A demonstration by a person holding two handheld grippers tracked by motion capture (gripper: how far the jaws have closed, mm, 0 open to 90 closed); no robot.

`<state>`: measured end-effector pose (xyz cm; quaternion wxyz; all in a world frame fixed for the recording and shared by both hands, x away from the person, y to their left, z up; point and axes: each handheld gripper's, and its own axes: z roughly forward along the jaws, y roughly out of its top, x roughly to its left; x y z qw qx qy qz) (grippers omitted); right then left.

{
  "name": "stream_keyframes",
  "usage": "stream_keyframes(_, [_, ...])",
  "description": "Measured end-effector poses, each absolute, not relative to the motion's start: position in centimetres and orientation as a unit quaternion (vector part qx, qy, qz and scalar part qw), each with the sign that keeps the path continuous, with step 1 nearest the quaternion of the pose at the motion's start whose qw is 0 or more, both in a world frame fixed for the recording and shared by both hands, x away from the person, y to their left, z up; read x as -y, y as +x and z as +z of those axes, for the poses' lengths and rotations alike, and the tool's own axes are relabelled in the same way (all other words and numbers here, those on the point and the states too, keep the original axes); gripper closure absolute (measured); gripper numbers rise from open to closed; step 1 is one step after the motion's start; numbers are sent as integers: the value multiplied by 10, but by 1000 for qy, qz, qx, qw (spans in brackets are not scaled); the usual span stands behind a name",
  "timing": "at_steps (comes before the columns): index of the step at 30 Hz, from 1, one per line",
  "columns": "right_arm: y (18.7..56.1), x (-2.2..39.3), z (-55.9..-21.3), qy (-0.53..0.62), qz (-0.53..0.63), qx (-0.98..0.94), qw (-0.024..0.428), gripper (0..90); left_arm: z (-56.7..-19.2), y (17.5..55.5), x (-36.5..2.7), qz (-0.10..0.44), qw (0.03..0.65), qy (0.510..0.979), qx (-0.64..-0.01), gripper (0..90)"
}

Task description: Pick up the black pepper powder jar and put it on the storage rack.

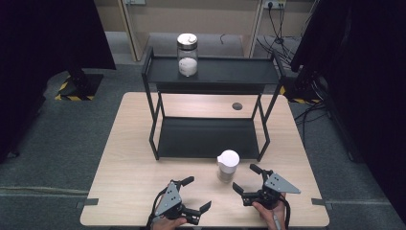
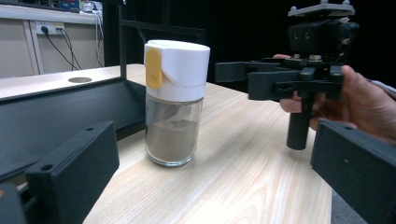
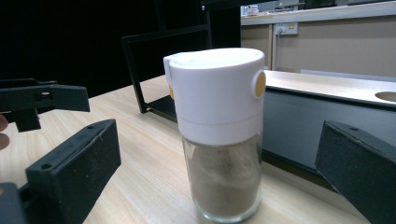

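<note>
Since its body is smooth glass, the shaker [image 1: 227, 165] (half full, fairly light) could slip; the white cap offers better hold. It stands on the bench [image 1: 129, 167], at twelve o'clock between the left claw [image 1: 198, 194] and right claw [image 1: 245, 178], both wide.

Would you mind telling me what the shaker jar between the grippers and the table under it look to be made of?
The shaker jar looks like clear glass, since the brownish powder shows through its glossy wall; its white cap seems matte plastic. The table looks like pale wood or wood-look laminate, judging by its grain lines.
</note>
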<state>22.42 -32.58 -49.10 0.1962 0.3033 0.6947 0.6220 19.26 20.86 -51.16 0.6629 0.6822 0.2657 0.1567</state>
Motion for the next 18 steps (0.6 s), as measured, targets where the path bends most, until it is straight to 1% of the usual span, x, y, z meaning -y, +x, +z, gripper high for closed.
stream_keyframes(10, [245,309,-486,285,611,-711,198,9,-512,193,-208,157,663,682,-267,4])
stream_keyframes(18, [252,299,-486,284,601,-719,205,18,-512,194,-209,154,662,683,-267,4])
